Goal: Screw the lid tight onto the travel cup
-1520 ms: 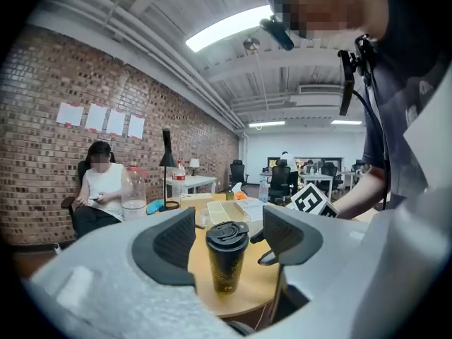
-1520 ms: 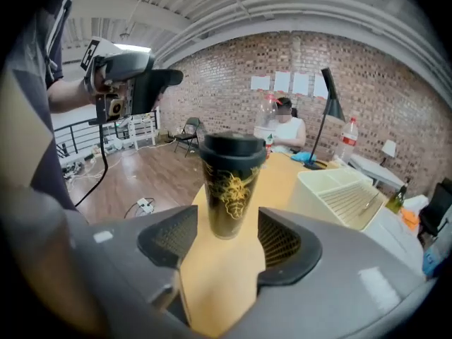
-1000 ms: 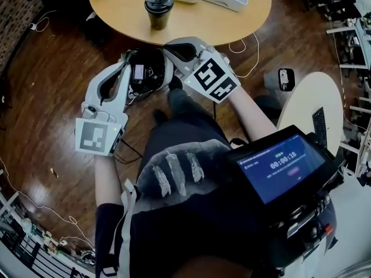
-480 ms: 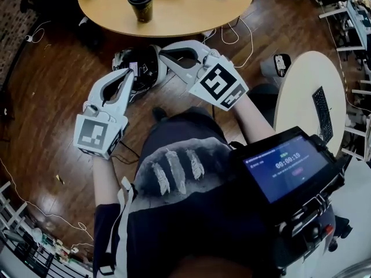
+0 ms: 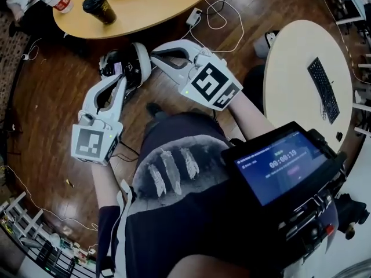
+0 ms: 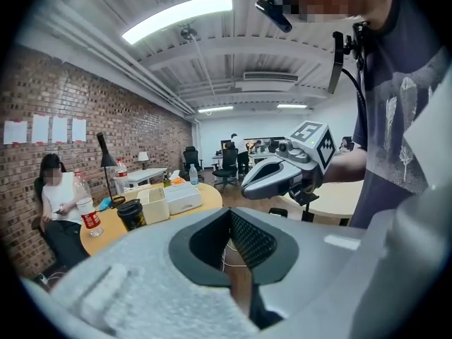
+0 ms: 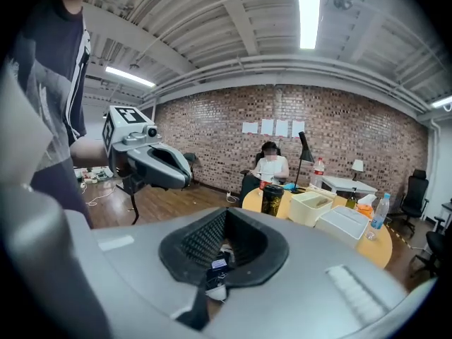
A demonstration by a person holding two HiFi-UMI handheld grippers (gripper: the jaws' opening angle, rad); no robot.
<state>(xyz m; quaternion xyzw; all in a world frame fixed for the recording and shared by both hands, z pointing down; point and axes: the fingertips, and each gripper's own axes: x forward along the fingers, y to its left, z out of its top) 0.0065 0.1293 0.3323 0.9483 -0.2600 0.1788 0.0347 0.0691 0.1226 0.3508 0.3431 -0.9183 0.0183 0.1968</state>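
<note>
Head view | left gripper, right gripper: jaws together | cylindrical travel cup, round wooden table

Closed left tool, cup beyond

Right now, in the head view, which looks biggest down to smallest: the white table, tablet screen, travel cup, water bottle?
1. white table
2. tablet screen, helped by being nearest the camera
3. travel cup and water bottle: about alike, both far off, so unranked
</note>
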